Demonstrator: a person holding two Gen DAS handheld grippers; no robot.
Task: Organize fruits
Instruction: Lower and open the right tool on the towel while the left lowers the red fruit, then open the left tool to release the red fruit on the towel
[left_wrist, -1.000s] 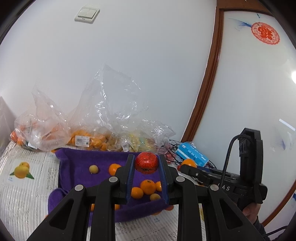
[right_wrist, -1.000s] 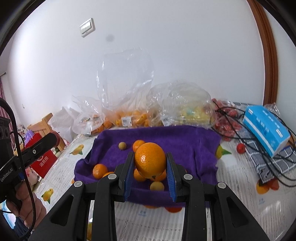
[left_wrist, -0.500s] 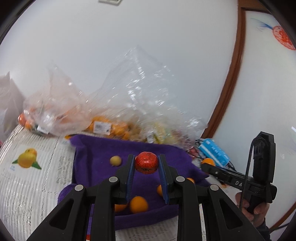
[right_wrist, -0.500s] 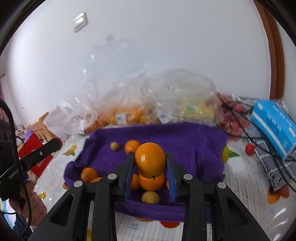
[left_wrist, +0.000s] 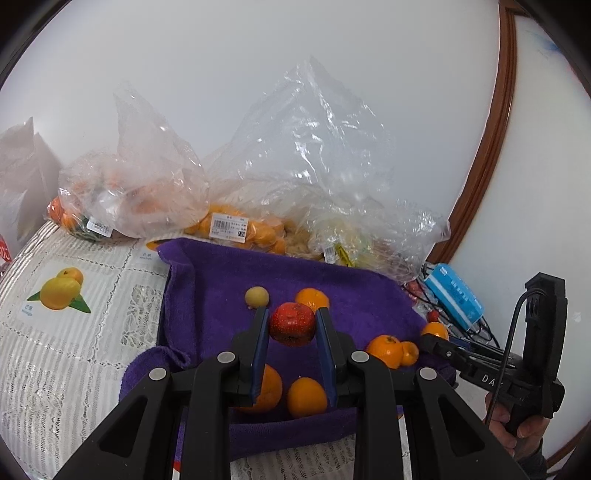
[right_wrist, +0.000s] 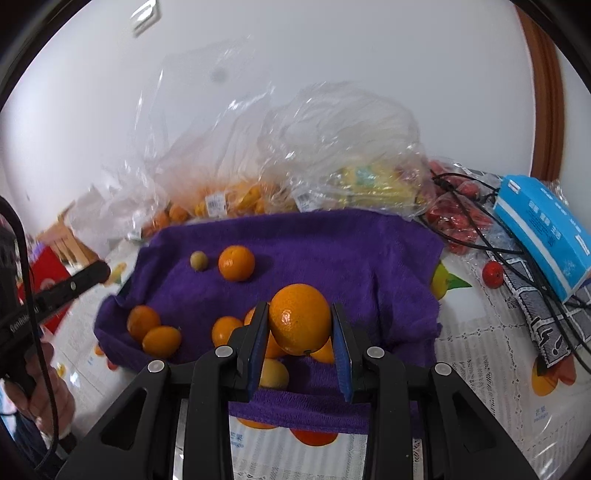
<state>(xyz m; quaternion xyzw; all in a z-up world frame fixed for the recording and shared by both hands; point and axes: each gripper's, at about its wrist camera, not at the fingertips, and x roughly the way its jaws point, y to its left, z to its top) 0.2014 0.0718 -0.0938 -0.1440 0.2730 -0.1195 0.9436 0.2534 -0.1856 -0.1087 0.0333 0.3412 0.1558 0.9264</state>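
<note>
My left gripper (left_wrist: 291, 325) is shut on a small red fruit (left_wrist: 292, 324) and holds it above the purple towel (left_wrist: 210, 295). My right gripper (right_wrist: 300, 321) is shut on a large orange (right_wrist: 300, 318) above the same purple towel (right_wrist: 369, 266). Several oranges lie on the towel, such as one orange (right_wrist: 236, 263) at the back and one (left_wrist: 307, 397) at the front, with a small pale yellow fruit (left_wrist: 256, 296) behind. The right gripper also shows in the left wrist view at the right (left_wrist: 436, 341), its fingertips hidden behind fruit.
Clear plastic bags (left_wrist: 295, 184) of oranges and other fruit stand behind the towel against the wall. A blue box (right_wrist: 543, 236), black cables (right_wrist: 517, 258) and a loose red fruit (right_wrist: 492, 272) lie to the right. The tablecloth (left_wrist: 74, 332) has printed fruit pictures.
Both grippers have moved forward and tilted down toward the purple towel, each still holding its fruit. The towel and the fruits on it look closer and larger.
</note>
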